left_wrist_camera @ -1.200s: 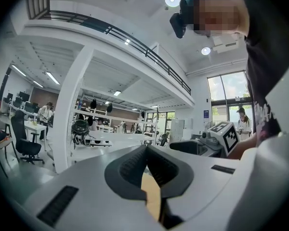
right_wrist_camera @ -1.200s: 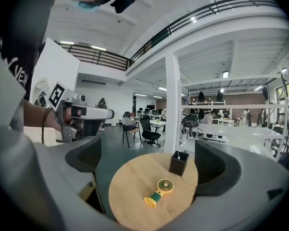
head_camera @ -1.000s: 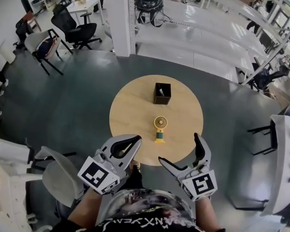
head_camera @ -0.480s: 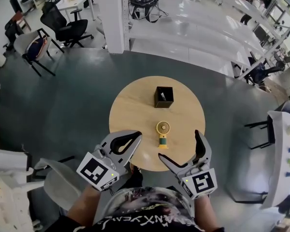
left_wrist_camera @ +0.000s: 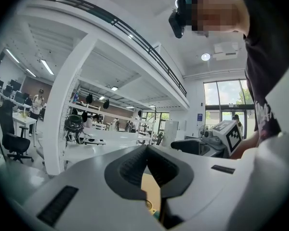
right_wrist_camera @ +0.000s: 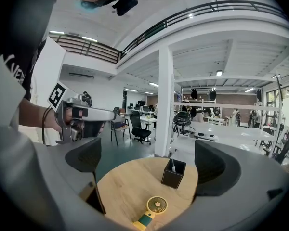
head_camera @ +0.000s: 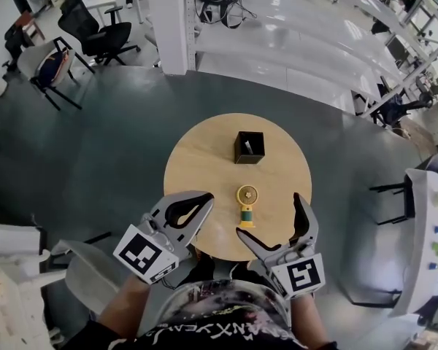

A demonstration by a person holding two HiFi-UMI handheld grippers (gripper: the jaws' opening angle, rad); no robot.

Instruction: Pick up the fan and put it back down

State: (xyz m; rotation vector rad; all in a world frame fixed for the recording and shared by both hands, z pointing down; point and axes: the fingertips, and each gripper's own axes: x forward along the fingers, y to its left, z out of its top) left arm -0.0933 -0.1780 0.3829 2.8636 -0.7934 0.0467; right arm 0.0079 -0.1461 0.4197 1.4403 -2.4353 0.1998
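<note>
round wooden table (head_camera: 197,159): fan (head_camera: 245,201) lies flat, untouched. right gripper (head_camera: 270,216) wide open near it, left gripper (head_camera: 206,201) closed, empty. pick-up not started.

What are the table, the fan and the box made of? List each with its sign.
Table: wood or wood-look laminate with a matte finish; pale grain streaks show.
Fan: likely plastic, smooth; the yellow head is evenly coloured and the handle has a green band.
Box: black, matte, flat-walled; it could be plastic, leatherette or painted wood, cannot tell.
</note>
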